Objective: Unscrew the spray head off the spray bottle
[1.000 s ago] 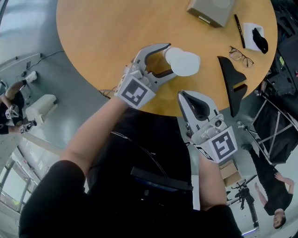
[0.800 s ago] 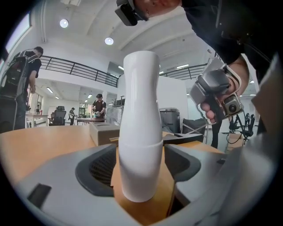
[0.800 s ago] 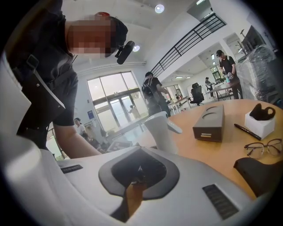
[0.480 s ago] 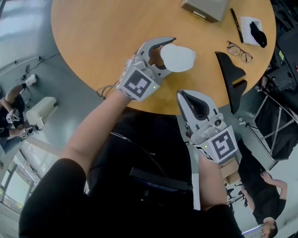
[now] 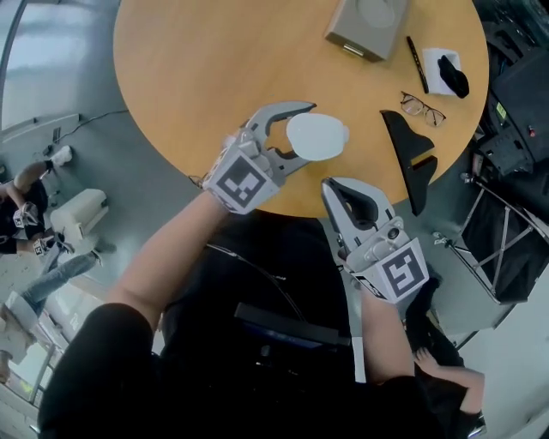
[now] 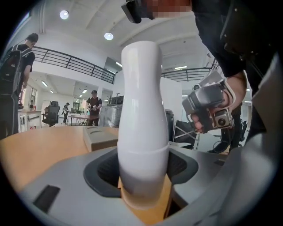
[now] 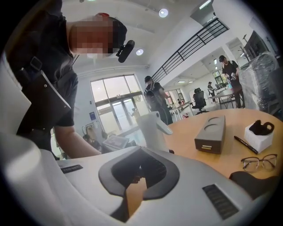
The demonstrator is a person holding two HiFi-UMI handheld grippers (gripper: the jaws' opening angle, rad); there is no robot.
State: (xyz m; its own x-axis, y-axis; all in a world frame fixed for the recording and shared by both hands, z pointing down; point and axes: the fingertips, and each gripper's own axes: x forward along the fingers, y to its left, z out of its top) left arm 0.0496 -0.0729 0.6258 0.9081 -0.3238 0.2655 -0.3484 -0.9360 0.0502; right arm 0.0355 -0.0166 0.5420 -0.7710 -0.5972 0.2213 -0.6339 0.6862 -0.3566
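A white spray bottle (image 5: 319, 137) stands upright between the jaws of my left gripper (image 5: 304, 133) over the round wooden table (image 5: 197, 77). In the left gripper view the bottle (image 6: 141, 110) fills the middle, and both pads press its lower body. Those jaws have just been closing with the bottle between them. The spray head (image 7: 158, 122) shows in the right gripper view, nozzle pointing right. My right gripper (image 5: 333, 185) is shut and empty, just off the table's near edge and to the right of the bottle.
At the table's far right lie a grey box (image 5: 364, 26), a pen (image 5: 416, 53), glasses (image 5: 422, 108), a black angular object (image 5: 410, 146) and a white block with a black item on it (image 5: 446, 73). People stand around the room.
The left gripper's jaws have narrowed onto the bottle, and gripper and bottle have shifted together in the head view. The right gripper has risen slightly and stays shut.
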